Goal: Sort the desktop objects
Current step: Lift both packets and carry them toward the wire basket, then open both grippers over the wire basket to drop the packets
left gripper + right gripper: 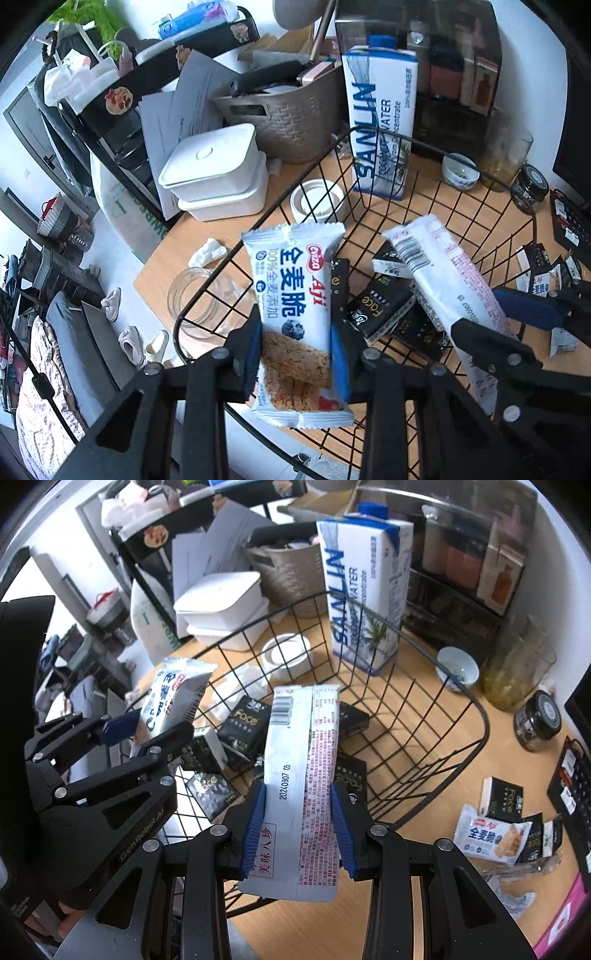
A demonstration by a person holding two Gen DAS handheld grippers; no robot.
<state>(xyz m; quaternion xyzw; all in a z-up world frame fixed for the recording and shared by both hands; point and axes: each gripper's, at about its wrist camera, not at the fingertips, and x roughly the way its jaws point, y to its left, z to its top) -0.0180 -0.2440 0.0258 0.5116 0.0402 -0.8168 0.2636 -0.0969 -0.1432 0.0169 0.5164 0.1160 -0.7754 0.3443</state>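
Holding both snacks above the wire basket (461, 716), our left gripper (295, 354) clamps the Aji wheat crisp packet (295, 295), our right gripper (299, 827) the white barcode packet (303, 760); dropping carelessly risks a packet catching the basket rim and falling outside.

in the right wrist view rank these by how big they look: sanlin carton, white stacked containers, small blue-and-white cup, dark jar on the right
1. SANLIN carton, clearly largest.
2. White stacked containers.
3. and 4. Small cup and dark jar look about alike; the fisheye warps the edges, so I won't rank them.
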